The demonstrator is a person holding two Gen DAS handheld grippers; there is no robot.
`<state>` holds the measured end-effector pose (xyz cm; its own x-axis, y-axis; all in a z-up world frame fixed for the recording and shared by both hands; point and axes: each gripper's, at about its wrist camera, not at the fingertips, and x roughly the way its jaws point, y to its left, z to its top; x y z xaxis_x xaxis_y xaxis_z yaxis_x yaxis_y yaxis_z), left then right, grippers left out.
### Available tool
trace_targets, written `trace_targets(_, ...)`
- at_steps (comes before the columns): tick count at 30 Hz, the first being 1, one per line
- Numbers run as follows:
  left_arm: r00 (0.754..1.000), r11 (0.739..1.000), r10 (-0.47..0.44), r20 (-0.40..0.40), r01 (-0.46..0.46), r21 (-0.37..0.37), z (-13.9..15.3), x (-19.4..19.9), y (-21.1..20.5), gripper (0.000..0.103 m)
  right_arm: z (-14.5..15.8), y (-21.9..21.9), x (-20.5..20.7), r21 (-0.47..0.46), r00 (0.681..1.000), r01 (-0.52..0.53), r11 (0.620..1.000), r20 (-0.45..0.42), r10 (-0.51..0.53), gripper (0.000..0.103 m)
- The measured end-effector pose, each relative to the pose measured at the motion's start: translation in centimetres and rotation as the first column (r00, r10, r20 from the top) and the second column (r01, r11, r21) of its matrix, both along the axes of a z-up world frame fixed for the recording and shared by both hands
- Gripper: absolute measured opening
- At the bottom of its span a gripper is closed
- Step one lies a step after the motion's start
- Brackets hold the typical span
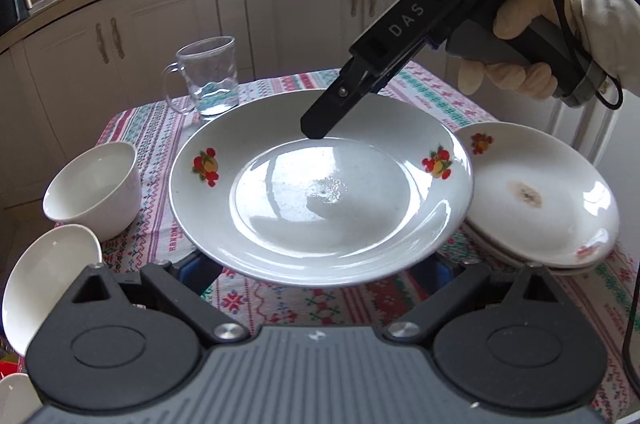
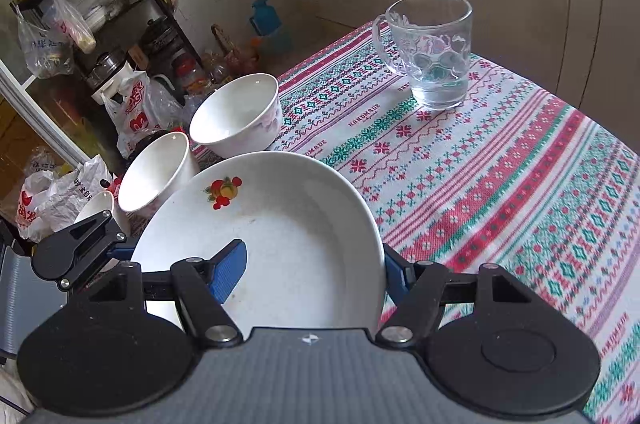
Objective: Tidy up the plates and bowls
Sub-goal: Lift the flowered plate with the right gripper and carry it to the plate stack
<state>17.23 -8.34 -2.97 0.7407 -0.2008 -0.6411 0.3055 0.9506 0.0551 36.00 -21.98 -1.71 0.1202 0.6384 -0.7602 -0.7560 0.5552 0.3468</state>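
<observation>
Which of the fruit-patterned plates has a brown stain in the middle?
The smaller plate atop the stack, right of the large plate, whose centre shows no such stain.

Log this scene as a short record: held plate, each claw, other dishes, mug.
held plate: fruit-print plate, raised above the tablecloth
right claw: shut on the plate's far rim, one pad on top
left claw: under the near rim; fingers hidden, grip unclear
other plates: plate stack to the right, top one stained
bowls: upright bowl and tilted bowl, both white, at left
mug: glass mug, upright behind the plate
</observation>
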Motion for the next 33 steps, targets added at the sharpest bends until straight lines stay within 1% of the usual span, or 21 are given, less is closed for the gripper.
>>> trace_targets(8,0.995,0.995,-0.101,0.022,0.1,0.013,1.0,-1.5,-2.2,0.098,1.2,-4.2,-3.4,0.023,0.995,0.092,0.996,0.03,-0.092,0.075)
trace_targets(17,0.977,0.977,-0.21,0.017,0.21,0.024,1.2,-2.7,-4.9,0.098,1.8,-8.8,-6.9,0.031,0.981,0.188,0.982,0.052,-0.189,0.075)
trace_targets(25,0.954,0.954,-0.299,0.014,0.299,0.033,1.1,-3.7,-7.2,0.098,1.4,-12.7,-9.7,0.022,0.959,0.276,0.961,0.054,-0.277,0.075)
trace_targets(33,0.941,0.94,-0.339,-0.003,0.339,0.037,0.6,-3.9,-8.5,0.098,0.4,-15.3,-11.4,0.018,0.941,0.336,0.942,0.043,-0.337,0.076)
